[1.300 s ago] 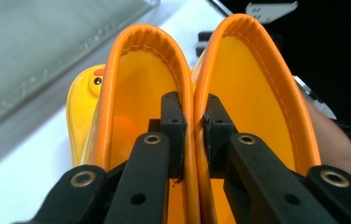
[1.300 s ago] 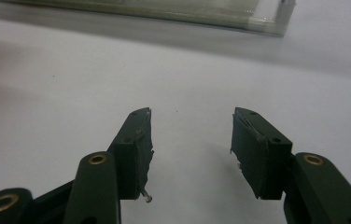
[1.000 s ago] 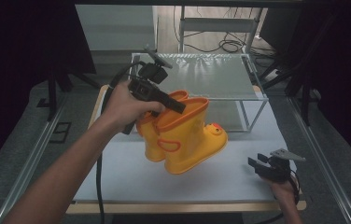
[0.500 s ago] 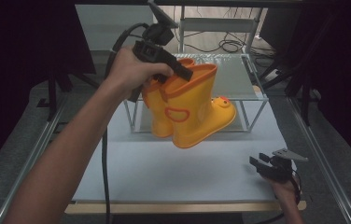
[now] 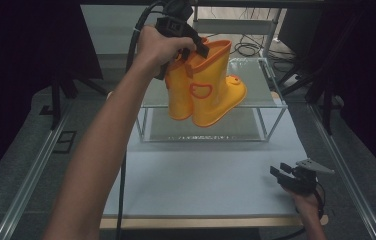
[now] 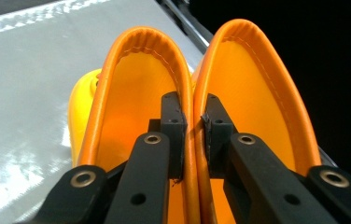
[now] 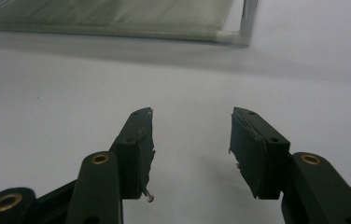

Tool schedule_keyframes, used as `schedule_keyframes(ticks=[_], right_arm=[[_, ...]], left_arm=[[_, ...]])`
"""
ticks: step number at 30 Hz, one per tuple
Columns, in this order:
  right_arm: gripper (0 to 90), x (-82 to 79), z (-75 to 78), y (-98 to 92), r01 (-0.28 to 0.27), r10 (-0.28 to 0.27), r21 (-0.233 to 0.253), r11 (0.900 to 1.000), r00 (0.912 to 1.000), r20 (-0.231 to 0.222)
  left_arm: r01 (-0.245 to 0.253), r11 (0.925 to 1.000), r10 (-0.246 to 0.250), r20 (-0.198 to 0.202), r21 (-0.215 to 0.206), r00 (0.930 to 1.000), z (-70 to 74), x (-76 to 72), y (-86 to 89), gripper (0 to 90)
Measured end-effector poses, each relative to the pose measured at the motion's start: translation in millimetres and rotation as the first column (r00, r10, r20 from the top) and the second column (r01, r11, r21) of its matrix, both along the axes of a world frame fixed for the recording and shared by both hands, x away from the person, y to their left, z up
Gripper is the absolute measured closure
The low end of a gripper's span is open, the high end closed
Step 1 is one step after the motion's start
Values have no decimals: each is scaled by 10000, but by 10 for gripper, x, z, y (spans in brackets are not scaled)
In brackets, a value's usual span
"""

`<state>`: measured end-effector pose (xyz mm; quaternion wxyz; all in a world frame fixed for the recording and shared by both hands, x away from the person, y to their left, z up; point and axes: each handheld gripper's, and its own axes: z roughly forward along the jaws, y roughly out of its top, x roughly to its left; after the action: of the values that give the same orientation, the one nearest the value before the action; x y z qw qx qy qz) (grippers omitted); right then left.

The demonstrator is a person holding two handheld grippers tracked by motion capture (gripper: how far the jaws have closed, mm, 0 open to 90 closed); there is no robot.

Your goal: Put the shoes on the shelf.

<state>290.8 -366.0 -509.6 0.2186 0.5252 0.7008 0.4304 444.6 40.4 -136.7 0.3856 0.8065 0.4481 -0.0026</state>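
Observation:
A pair of orange rubber boots [image 5: 206, 85] hangs in the air above the front of a two-tier glass shelf [image 5: 271, 102]. My left gripper [image 5: 198, 47] is shut on the boots' touching top rims, one jaw inside each boot. In the left gripper view the two orange cuffs [image 6: 193, 98] are pinched together between the black pads [image 6: 171, 128]. My right gripper [image 5: 279, 173] rests low at the table's front right, open and holding nothing; in the right gripper view its fingers [image 7: 138, 140] stand wide apart over the white tabletop [image 7: 47, 93].
The glass shelf stands at the back of the pale table [image 5: 201, 180], on thin metal legs [image 5: 268, 130]. A black cable [image 5: 128, 60] trails from the left gripper along the forearm. Metal rails [image 5: 31, 170] run along both table sides; cables and stands lie behind.
My left gripper has lifted the boots from near the tabletop up and back toward the shelf's top tier. The right gripper has stayed where it was.

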Motion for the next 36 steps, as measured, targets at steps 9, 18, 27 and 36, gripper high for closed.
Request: schedule_keyframes(ticks=[9, 18, 27, 36], right_arm=[[493, 0, 20, 14, 0, 0, 10, 10000, 10000, 92], [493, -5, 35, 43, -77, 77, 9, 10000, 9998, 174], [491, 10, 9, 64, -158, 159, -40, 9999, 9999, 30], [490, 11, 1, 85, -213, 213, -87, 9997, 9998, 10]], left_arm=[[-1444, 9892, 1445, 36, -244, 9895, -114, 402, 43, 821], [-2429, 9701, 2429, 114, 3, 9700, -275, 712, 41, 821], [-2621, 9651, 2621, 16, 14, 9651, -364, 799, 54, 806], [-2527, 9616, 2617, 811, -1071, 9617, -226, 715, 126, 640]])
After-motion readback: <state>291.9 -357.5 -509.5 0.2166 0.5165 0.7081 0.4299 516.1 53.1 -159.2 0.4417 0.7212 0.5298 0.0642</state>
